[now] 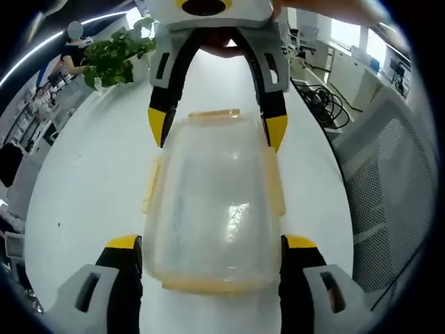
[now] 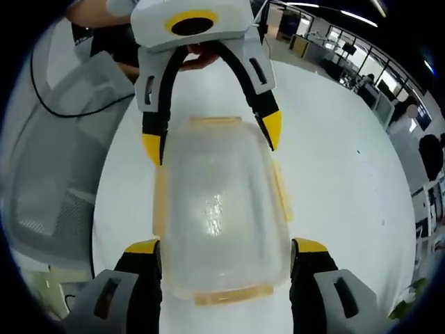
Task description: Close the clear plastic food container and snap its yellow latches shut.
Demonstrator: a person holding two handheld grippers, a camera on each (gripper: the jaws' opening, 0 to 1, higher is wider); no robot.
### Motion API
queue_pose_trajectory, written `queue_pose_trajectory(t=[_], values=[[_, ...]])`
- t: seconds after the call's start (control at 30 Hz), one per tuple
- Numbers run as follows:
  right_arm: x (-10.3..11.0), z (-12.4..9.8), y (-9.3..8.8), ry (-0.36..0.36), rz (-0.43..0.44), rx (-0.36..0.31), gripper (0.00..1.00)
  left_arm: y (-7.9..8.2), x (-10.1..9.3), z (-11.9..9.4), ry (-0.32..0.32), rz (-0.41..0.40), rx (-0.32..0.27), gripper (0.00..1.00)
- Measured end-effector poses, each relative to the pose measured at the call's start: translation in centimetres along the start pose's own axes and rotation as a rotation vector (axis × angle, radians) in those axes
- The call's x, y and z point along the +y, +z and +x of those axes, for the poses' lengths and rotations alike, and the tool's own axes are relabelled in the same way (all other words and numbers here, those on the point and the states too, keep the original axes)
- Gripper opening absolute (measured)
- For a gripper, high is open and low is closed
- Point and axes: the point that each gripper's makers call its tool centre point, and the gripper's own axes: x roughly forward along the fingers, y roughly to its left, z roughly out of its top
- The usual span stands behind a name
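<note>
Container [image 1: 212, 202] between facing left claw [image 1: 212, 247] and right claw [image 2: 226, 250]

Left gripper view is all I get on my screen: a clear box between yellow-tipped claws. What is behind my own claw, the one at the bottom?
Observer: The right gripper view looks back at it. A hand holds the left claw from behind.
Operator: Is anyone beyond the table on that side?
Observer: Yes, a person in dark clothes stands past the far edge of the white table.
Operator: And on the other side of the table?
Observer: A black cable runs across a grey mesh chair.
</note>
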Motion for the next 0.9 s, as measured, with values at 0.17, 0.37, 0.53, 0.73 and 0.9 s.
queue_pose_trajectory(t=[0.17, 0.37, 0.53, 0.73, 0.9], values=[[0.1, -0.2, 0.0, -0.002, 0.003, 0.006, 0.76, 0.1, 0.0, 0.0, 0.000, -0.003, -0.008, 0.81], [0.5, 0.0, 0.4, -0.013, 0.021, 0.020, 0.75, -0.3, -0.1, -0.3, -0.010, 0.018, -0.003, 0.81], [0.7, 0.6, 1.7, -0.015, 0.031, 0.002, 0.75, -1.6, -0.1, -1.1, -0.014, 0.028, 0.009, 0.81], [0.9, 1.8, 4.1, -0.007, 0.026, 0.002, 0.76, -3.8, 0.0, -2.4, -0.009, 0.023, 0.017, 0.81], [0.8, 2.9, 6.2, 0.001, 0.012, 0.006, 0.76, -5.8, 0.3, -3.5, 0.004, 0.006, 0.017, 0.81]])
